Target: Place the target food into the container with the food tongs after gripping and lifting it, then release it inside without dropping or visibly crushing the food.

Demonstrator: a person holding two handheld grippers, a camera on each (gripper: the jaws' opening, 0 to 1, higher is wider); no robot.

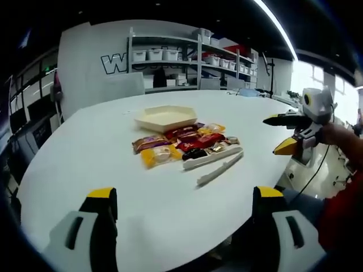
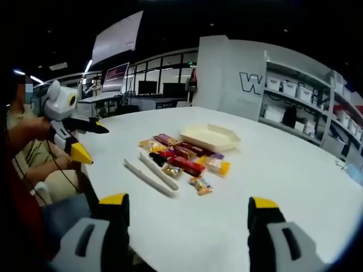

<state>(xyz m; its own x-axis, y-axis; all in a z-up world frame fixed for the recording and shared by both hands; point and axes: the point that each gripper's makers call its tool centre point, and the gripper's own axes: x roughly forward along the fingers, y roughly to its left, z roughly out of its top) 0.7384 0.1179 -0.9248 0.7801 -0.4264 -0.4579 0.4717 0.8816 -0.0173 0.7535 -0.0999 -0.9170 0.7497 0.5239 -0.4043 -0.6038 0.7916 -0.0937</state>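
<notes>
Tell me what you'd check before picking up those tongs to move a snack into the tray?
1. Left gripper open and empty: ok, its jaws stand wide apart over the white table.
2. Right gripper open and empty: ok, jaws apart, nothing between them.
3. White food tongs within free reach: ok, they lie flat on the table beside the snacks, untouched.
4. Beige tray ready: ok, it sits upright behind the snacks, and looks empty.
5. Wrapped snacks easy to single out: not ok, they lie bunched together, some touching.
6. Which snack is the target: cannot tell.
</notes>
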